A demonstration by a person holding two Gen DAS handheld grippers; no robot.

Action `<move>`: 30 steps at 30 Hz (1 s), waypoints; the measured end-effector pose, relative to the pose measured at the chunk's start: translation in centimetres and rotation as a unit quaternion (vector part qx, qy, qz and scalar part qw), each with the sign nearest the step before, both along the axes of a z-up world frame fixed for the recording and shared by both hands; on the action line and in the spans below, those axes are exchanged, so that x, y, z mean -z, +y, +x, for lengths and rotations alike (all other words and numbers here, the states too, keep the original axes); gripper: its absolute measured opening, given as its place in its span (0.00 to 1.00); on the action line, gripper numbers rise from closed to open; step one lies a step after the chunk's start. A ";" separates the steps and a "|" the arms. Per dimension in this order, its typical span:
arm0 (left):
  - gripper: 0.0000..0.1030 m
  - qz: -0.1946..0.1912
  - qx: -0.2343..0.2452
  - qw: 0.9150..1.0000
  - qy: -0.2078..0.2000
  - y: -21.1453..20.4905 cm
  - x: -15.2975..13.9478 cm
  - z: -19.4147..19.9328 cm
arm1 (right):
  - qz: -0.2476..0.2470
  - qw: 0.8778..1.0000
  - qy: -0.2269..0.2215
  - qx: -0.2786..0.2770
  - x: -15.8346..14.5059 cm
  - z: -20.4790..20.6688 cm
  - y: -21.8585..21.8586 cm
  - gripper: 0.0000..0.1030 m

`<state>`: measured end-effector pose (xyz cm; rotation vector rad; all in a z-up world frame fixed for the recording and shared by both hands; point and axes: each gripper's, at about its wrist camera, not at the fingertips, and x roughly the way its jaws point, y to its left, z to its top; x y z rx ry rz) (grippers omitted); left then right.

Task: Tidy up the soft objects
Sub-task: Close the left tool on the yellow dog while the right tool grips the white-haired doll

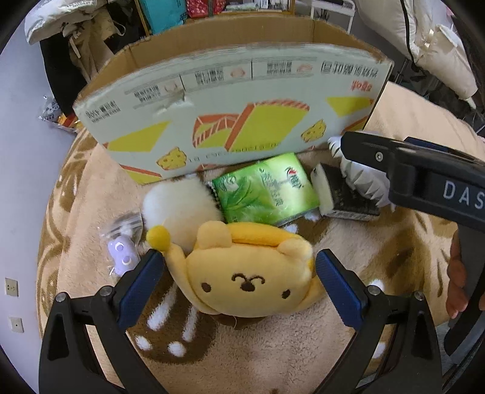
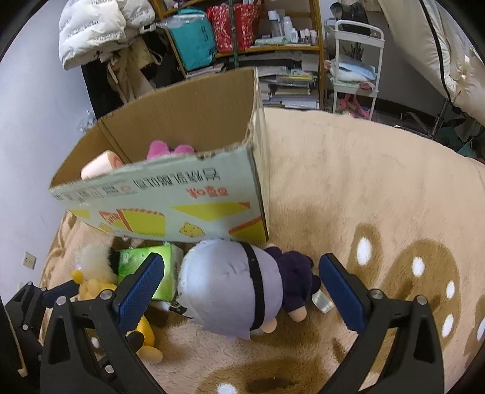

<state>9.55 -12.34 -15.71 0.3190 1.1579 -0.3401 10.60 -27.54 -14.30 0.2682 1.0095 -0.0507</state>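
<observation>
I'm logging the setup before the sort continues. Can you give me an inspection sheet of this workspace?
Surface: beige and brown plush rug.
Job's things: yellow bear plush, white-haired doll, white fluffy plush on the rug; pink plush inside the cardboard box.
Clutter: green tissue pack, small purple toy in plastic bag.
Grippers: left claw open around the bear; right claw open around the doll.
Cables: nothing seen.
Surroundings: shelves, white jacket.
</observation>
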 end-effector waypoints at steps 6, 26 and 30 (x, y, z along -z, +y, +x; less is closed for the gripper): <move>0.96 0.001 -0.005 1.000 0.017 0.2 1.0 0.6 | -0.012 1.000 0.018 -0.010 0.9 0.3 0.5 1.00; 0.84 -0.022 -0.018 0.998 0.059 2.4 3.1 2.1 | -0.042 0.998 0.042 -0.026 1.3 0.1 0.6 0.88; 0.74 -0.036 -0.009 0.997 0.072 2.3 3.2 1.7 | -0.044 0.998 0.042 -0.028 1.3 0.1 0.7 0.88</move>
